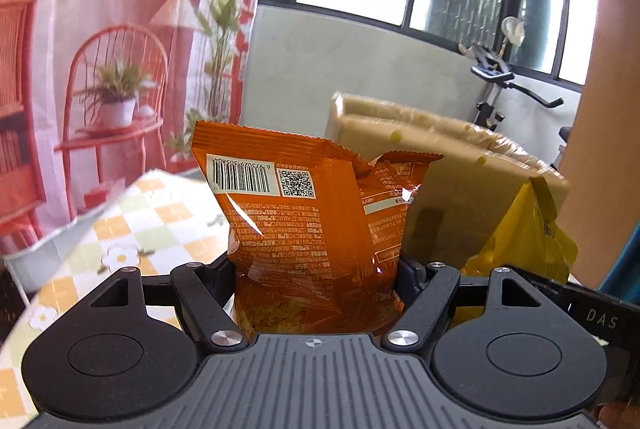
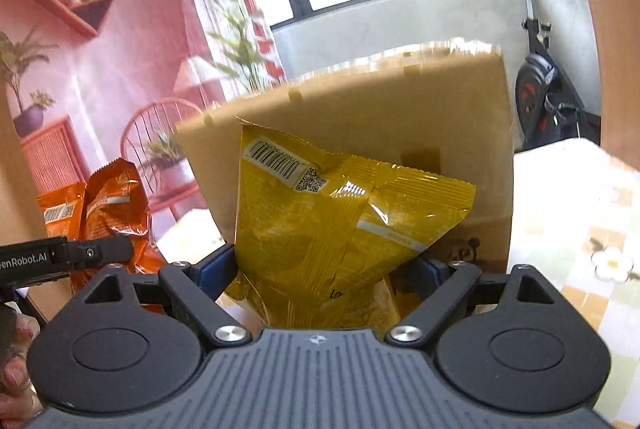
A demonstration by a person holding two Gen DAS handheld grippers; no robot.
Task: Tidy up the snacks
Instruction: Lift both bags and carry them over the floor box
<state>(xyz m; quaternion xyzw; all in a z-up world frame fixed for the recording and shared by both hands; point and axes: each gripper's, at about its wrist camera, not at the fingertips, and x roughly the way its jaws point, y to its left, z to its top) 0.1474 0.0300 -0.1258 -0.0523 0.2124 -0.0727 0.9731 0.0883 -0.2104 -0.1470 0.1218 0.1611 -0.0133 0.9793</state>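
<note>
While the left gripper (image 1: 316,269) clamps the orange snack bag (image 1: 304,213) low down between its fingers, the slick, puffy foil could squirm loose, and in the left wrist view the bag stands upright out of the jaws, above the checked table (image 1: 132,213), with the cardboard box (image 1: 452,165) just behind. Over to the right wrist view: the right gripper (image 2: 316,269) pinches the yellow snack bag (image 2: 320,225) near its bottom too, top leaning toward the box; clip the box wall and it may twist free. Orange bag sits off to the left, near the table's left edge.
</note>
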